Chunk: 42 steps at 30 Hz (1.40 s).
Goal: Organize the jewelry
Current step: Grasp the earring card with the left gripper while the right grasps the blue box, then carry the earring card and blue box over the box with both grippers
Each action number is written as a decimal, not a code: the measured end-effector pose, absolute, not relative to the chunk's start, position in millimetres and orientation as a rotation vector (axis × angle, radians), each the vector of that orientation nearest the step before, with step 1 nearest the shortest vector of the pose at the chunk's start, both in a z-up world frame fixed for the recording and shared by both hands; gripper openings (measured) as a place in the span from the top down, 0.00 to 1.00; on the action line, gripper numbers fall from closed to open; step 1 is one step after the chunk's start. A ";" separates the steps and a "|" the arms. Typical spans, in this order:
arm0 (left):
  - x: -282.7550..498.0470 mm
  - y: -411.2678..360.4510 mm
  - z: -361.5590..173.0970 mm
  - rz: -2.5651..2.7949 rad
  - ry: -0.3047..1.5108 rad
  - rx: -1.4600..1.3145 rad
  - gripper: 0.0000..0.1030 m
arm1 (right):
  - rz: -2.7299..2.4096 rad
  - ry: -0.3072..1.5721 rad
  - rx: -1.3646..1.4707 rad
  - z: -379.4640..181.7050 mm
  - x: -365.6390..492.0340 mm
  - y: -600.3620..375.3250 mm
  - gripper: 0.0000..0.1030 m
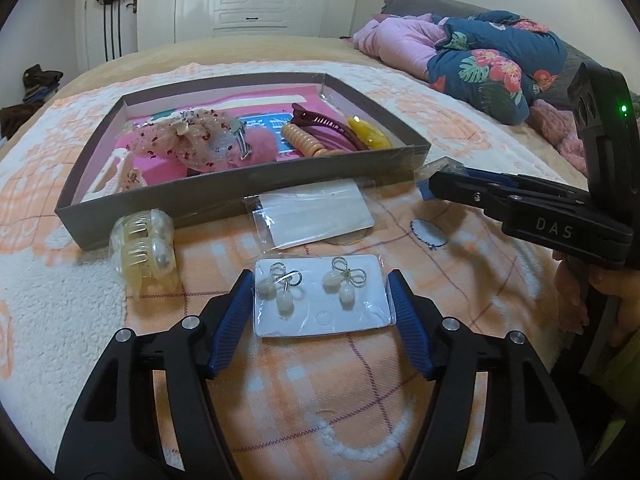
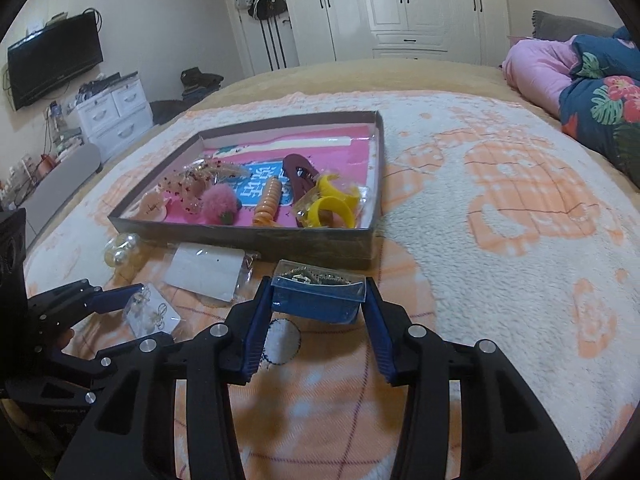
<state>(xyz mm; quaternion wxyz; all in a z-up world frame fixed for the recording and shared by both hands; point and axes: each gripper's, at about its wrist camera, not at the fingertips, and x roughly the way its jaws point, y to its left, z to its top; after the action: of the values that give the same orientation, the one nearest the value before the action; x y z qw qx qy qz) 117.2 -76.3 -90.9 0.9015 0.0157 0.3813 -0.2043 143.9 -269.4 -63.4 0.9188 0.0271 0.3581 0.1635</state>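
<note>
Left gripper (image 1: 322, 300), fingers spread wide around the bagged earring card (image 1: 322, 302) lying on the blanket (image 1: 60, 320), and right gripper (image 2: 316, 300), closed on a blue packet (image 2: 318, 300) near the box (image 2: 248, 236): either slippery bag could slide free.

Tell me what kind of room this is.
Most likely a bedroom: the work is laid out on a bed's fleece blanket, a rumpled floral quilt lies by the headboard, and white wardrobes line the far wall.
</note>
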 end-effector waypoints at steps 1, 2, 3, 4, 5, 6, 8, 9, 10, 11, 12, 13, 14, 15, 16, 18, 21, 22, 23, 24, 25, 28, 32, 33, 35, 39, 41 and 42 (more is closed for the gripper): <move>115.8 -75.9 -88.6 -0.428 0.782 0.030 0.44 | 0.336 0.731 0.058 -61.9 142.0 -270.8 0.59; 114.9 -76.2 -87.2 -0.430 0.777 0.029 0.44 | 0.338 0.727 0.059 -60.3 140.7 -271.6 0.59; 114.3 -76.1 -85.3 -0.432 0.771 0.029 0.44 | 0.343 0.725 0.059 -58.6 138.8 -271.8 0.59; 113.3 -75.5 -82.3 -0.434 0.762 0.027 0.44 | 0.346 0.721 0.057 -56.8 137.7 -271.0 0.59; 112.4 -74.8 -80.7 -0.436 0.756 0.024 0.44 | 0.348 0.717 0.055 -55.2 136.7 -270.2 0.59; 111.6 -73.6 -77.6 -0.438 0.747 0.018 0.44 | 0.352 0.712 0.050 -52.8 135.0 -268.2 0.59; 110.1 -72.1 -73.0 -0.438 0.732 0.014 0.44 | 0.360 0.700 0.043 -48.8 132.4 -264.4 0.59; 109.7 -71.1 -70.2 -0.436 0.724 0.012 0.44 | 0.365 0.694 0.037 -46.3 131.1 -261.9 0.59; 109.4 -68.6 -66.7 -0.434 0.714 0.003 0.44 | 0.369 0.689 0.034 -43.8 130.1 -259.2 0.59; 109.4 -66.5 -63.9 -0.432 0.706 -0.005 0.44 | 0.375 0.680 0.029 -40.6 128.3 -256.8 0.59; 109.1 -64.4 -61.1 -0.429 0.698 -0.010 0.44 | 0.378 0.674 0.024 -38.0 127.4 -254.3 0.59; 109.1 -61.4 -56.9 -0.424 0.686 -0.016 0.44 | 0.380 0.666 0.018 -35.8 126.0 -252.5 0.59; 109.0 -59.6 -54.1 -0.420 0.677 -0.021 0.44 | 0.383 0.658 0.012 -33.3 125.4 -250.4 0.59; 109.2 -57.4 -51.5 -0.415 0.671 -0.025 0.44 | 0.387 0.647 0.003 -29.8 123.7 -247.9 0.59; 109.8 -54.8 -48.8 -0.409 0.664 -0.030 0.44 | 0.388 0.641 -0.001 -27.9 123.5 -246.8 0.59; 110.1 -51.0 -44.4 -0.399 0.650 -0.037 0.44 | 0.389 0.624 -0.010 -22.5 122.5 -245.0 0.59; 113.2 -44.0 -38.3 -0.381 0.633 -0.048 0.44 | 0.388 0.605 -0.023 -15.9 121.9 -242.4 0.59; 114.5 -40.9 -35.7 -0.373 0.625 -0.055 0.44 | 0.388 0.599 -0.025 -13.5 121.4 -241.4 0.59; 115.5 -38.2 -33.5 -0.367 0.619 -0.060 0.44 | 0.390 0.594 -0.027 -11.1 122.0 -240.6 0.59; 116.6 -35.9 -31.6 -0.361 0.614 -0.065 0.44 | 0.389 0.590 -0.029 -10.1 122.7 -240.2 0.59; 118.2 -32.9 -29.4 -0.353 0.606 -0.071 0.44 | 0.385 0.583 -0.034 -8.3 123.1 -239.4 0.59; 122.4 -24.3 -23.7 -0.332 0.589 -0.087 0.44 | 0.381 0.568 -0.046 -4.7 124.8 -236.6 0.59; 126.6 -11.5 -17.4 -0.306 0.567 -0.108 0.44 | 0.377 0.555 -0.056 -1.4 128.0 -233.5 0.59; 128.3 -8.2 -15.5 -0.299 0.562 -0.116 0.44 | 0.377 0.553 -0.059 -0.9 128.9 -232.7 0.59; 130.8 -3.1 -12.9 -0.289 0.555 -0.123 0.44 | 0.376 0.549 -0.067 0.5 130.7 -230.8 0.59; 136.5 5.0 -5.9 -0.270 0.534 -0.135 0.44 | 0.376 0.537 -0.078 4.1 135.7 -226.2 0.59; 140.1 7.6 -2.8 -0.266 0.526 -0.135 0.44 | 0.380 0.534 -0.084 6.4 139.7 -222.7 0.59; 142.3 8.3 -1.5 -0.263 0.522 -0.134 0.44 | 0.379 0.530 -0.088 7.3 140.5 -220.7 0.59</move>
<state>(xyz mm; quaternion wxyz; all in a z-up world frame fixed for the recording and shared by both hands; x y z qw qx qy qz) 142.3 8.3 -1.5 0.9553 -0.0662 0.2573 -0.1296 140.5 -220.7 7.3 0.9465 -0.0434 0.2602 0.1861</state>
